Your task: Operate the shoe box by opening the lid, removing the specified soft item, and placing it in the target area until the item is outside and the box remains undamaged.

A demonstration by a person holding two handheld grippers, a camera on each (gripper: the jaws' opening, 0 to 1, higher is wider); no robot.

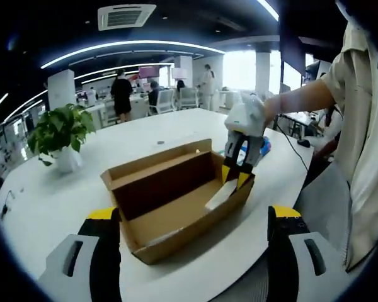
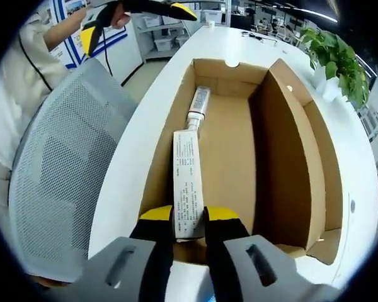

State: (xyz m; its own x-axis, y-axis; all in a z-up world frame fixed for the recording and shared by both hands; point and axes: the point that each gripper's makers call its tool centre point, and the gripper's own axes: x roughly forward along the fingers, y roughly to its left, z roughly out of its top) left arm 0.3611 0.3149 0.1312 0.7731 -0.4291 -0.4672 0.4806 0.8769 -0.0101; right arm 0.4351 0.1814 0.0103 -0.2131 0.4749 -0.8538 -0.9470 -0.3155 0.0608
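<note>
An open brown cardboard shoe box (image 1: 176, 207) lies on the white table (image 1: 145, 135), its lid standing up along the far side. Inside lies a white soft tube (image 2: 188, 170), cap end pointing away down the box (image 2: 233, 145). My right gripper (image 2: 189, 217) is shut on the tube's flat near end at the box's short wall. In the left gripper view it (image 1: 238, 178) reaches down into the box's right end, with the tube (image 1: 220, 196) slanting below it. My left gripper (image 1: 194, 217) is open, jaws wide apart in front of the box, touching nothing; the right gripper view has it (image 2: 137, 25) above the table's edge.
A potted plant (image 1: 60, 135) stands at the table's left end. A grey mesh chair (image 2: 69, 157) sits beside the table near the box. A person's sleeve (image 1: 365, 145) and arm are on the right. Several people stand at desks (image 1: 151, 97) in the background.
</note>
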